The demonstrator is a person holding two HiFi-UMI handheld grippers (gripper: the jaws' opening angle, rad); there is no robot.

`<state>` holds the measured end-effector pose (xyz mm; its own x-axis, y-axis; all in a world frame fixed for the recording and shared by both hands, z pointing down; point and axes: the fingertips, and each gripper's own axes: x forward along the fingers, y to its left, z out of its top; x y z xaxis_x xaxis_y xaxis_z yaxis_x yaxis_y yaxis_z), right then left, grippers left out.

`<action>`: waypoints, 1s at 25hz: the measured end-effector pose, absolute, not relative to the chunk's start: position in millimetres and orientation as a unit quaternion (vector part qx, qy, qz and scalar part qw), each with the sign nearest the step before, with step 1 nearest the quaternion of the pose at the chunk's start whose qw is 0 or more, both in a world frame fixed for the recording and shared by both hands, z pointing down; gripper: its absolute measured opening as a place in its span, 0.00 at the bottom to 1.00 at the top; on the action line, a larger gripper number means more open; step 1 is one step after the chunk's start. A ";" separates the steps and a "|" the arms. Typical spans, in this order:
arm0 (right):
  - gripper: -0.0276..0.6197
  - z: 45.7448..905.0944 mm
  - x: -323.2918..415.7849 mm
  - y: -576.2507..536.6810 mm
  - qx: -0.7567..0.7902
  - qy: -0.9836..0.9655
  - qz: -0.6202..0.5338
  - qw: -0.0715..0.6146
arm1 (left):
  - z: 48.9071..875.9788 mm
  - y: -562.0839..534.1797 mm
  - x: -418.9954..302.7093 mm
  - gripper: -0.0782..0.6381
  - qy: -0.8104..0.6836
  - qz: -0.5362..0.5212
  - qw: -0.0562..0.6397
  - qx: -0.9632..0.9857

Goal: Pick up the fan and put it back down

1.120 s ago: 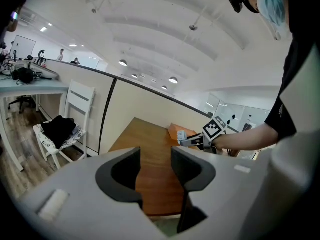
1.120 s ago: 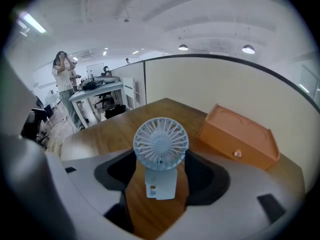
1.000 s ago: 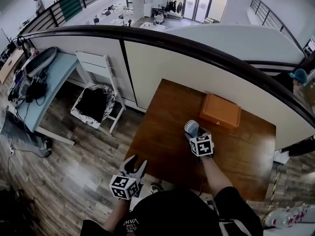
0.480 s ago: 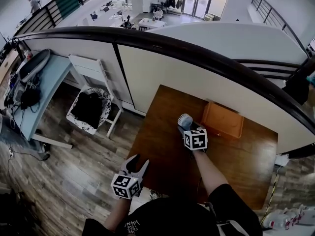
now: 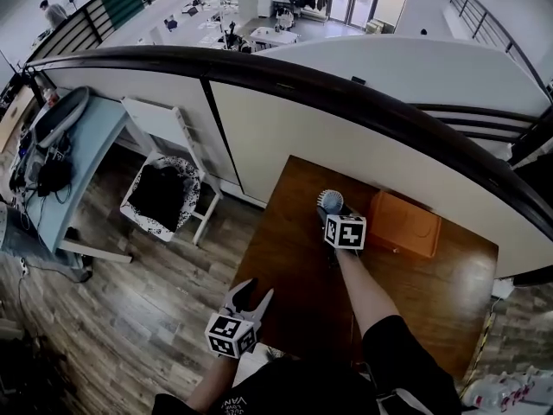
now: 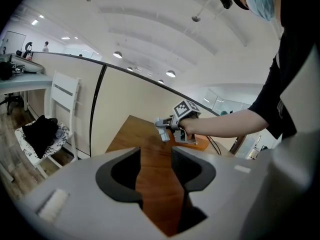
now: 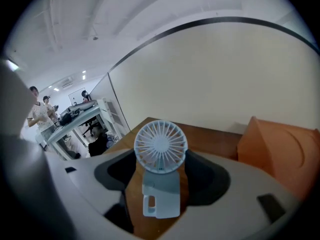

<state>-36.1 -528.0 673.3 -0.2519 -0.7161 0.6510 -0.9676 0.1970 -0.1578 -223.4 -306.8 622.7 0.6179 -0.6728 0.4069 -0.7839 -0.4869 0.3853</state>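
A small white hand fan [image 7: 160, 145] stands upright between the jaws of my right gripper [image 7: 160, 176], which is shut on its handle. In the head view the fan [image 5: 329, 201] shows just beyond the right gripper [image 5: 333, 213], over the far part of the brown table [image 5: 285, 266], left of an orange box [image 5: 406, 225]. From the left gripper view I can tell neither lifted nor resting for the fan [image 6: 162, 129]. My left gripper [image 5: 251, 298] hangs open at the table's near left corner, holding nothing.
The orange box [image 7: 280, 144] sits close on the fan's right. A curved partition wall with a dark rail [image 5: 346, 85] runs behind the table. A white chair with black cloth [image 5: 162, 190] and a cluttered desk [image 5: 73, 145] stand to the left on the wooden floor.
My right gripper has carried the fan away from me and to the left, farther from the orange box. The left gripper stays low at the table's near corner.
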 end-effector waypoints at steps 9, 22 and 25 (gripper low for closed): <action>0.50 686.9 -19.3 -559.8 0.605 -0.717 0.265 0.222 | 644.9 -306.2 -233.6 0.36 -0.433 0.130 0.288 0.844; 0.50 703.3 -8.2 -577.8 0.615 -0.709 0.251 0.238 | 649.2 -312.7 -223.9 0.36 -0.417 0.147 0.288 0.849; 0.50 704.9 -11.6 -578.0 0.603 -0.718 0.240 0.253 | 648.6 -316.1 -219.4 0.36 -0.414 0.147 0.285 0.852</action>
<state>-11.6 -578.0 704.9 -0.1464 -0.7444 0.6515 -0.9864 0.1592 -0.0397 -219.4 -316.1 648.6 0.6150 -0.6211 0.4858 -0.7884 -0.4950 0.3652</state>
